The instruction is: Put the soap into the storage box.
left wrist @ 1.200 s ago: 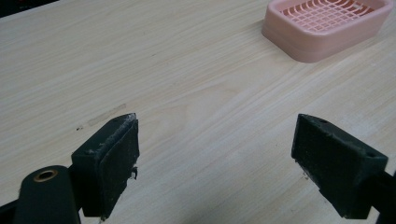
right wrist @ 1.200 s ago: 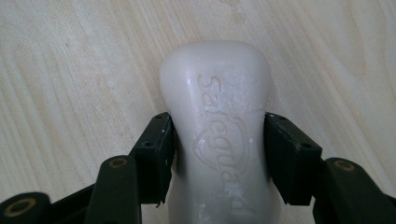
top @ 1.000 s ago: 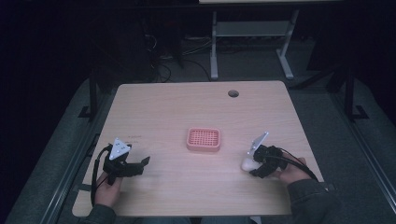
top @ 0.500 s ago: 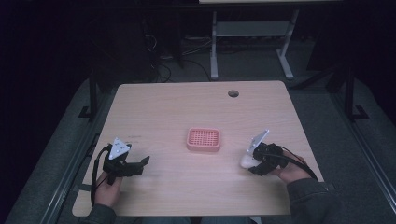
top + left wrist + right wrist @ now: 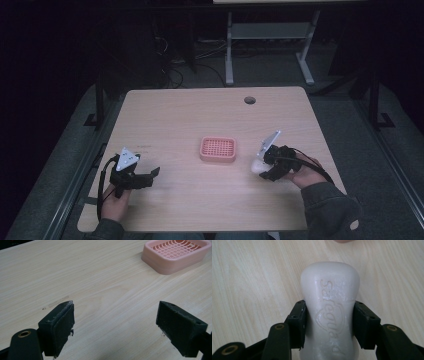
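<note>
Counter (image 5: pixel 190 115): pale wood-grain top with a small round hole near the far edge; most of its surface is bare.
Soap dish (image 5: pixel 218 149): pink slotted tray at the counter's middle, nothing in it, between the two grippers and apart from both.
Left gripper (image 5: pixel 116 322): jaws spread wide and holding nothing, low over bare wood near the person's left front edge.
Right gripper (image 5: pixel 329 323): clenched on the soap bar, one pad on each long side at the bar's narrowed waist.
Soap bar (image 5: pixel 329 302): white, embossed lettering on top, just right of the dish; whether it touches the counter cannot be told.
Handling: probably rigid, fairly light and slick; the waist looks the surest hold, and pinching hard could dent it.
</note>
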A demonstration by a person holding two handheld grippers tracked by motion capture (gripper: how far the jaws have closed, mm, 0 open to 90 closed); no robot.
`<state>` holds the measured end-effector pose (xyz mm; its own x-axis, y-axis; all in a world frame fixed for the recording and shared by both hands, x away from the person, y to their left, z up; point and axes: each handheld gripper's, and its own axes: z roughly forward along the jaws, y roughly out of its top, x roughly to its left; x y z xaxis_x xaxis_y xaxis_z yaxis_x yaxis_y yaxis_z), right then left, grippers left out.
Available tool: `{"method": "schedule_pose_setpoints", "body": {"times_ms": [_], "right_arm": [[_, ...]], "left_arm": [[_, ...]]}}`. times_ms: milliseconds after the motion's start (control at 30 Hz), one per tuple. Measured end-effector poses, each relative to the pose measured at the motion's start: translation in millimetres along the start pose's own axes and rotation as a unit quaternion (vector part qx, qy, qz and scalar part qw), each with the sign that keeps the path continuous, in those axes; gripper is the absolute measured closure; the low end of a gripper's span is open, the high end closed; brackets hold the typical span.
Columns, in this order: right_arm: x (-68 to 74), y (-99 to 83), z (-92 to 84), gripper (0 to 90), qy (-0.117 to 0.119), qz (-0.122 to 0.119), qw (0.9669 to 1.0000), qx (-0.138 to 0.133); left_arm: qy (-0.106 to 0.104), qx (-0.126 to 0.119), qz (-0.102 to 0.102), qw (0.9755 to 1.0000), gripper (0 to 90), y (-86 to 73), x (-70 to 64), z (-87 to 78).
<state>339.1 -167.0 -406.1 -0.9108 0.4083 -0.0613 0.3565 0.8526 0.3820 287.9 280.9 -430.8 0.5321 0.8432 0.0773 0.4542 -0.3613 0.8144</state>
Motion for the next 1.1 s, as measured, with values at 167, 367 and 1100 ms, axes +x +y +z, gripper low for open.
{"method": "schedule_pose_setpoints", "body": {"times_ms": [167, 367, 1100], "right_arm": [[-1.1, 11.3, -2.0, 48.8, 0.003, -0.004, 1.0000, -0.002], [-4.6, 21.0, -2.7, 48.8, 0.003, -0.013, 0.9999, -0.009], [-17.6, 53.7, 1.1, 48.8, 0.013, -0.021, 0.9996, -0.012]], "left_arm": [[0.000, 0.000, -0.003, 1.0000, 14.7, 0.0, -0.4, 0.1], [-0.001, 0.001, -0.003, 1.0000, 14.7, 0.0, -0.2, -0.2], [-0.002, -0.001, -0.005, 1.0000, 14.7, 0.2, -0.2, -0.2]]}}
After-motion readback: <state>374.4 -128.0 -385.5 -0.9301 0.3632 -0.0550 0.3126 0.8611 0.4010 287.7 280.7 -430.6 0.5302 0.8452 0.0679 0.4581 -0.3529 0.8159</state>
